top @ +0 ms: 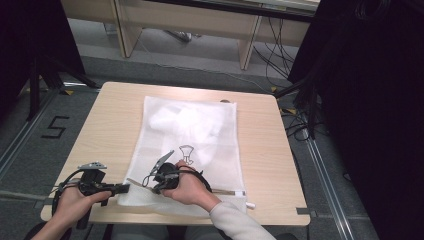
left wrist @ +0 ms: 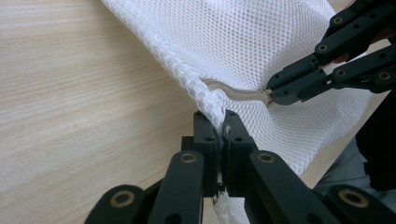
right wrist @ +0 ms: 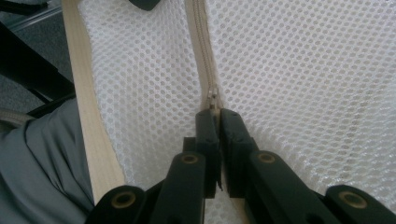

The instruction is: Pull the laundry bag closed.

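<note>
A white mesh laundry bag (top: 200, 145) lies flat on the wooden table (top: 107, 125), with white cloth inside it toward the far end. Its beige zipper (top: 225, 191) runs along the near edge. My left gripper (top: 125, 188) sits at the bag's near left corner, and in the left gripper view the left gripper (left wrist: 219, 122) is shut on the mesh edge (left wrist: 212, 100). Just to its right, my right gripper (top: 148, 181) is shut on the zipper pull (right wrist: 213, 99), where the zipper (right wrist: 201, 42) runs away from the right gripper (right wrist: 214, 115). The left gripper view also has the right gripper (left wrist: 271, 93) pinching the zipper.
The table's near edge (top: 200, 220) lies just below both hands. A small white tag (top: 250, 205) rests by the bag's near right corner. Desks (top: 200, 25), cables and black stands (top: 305, 90) are on the floor beyond the table.
</note>
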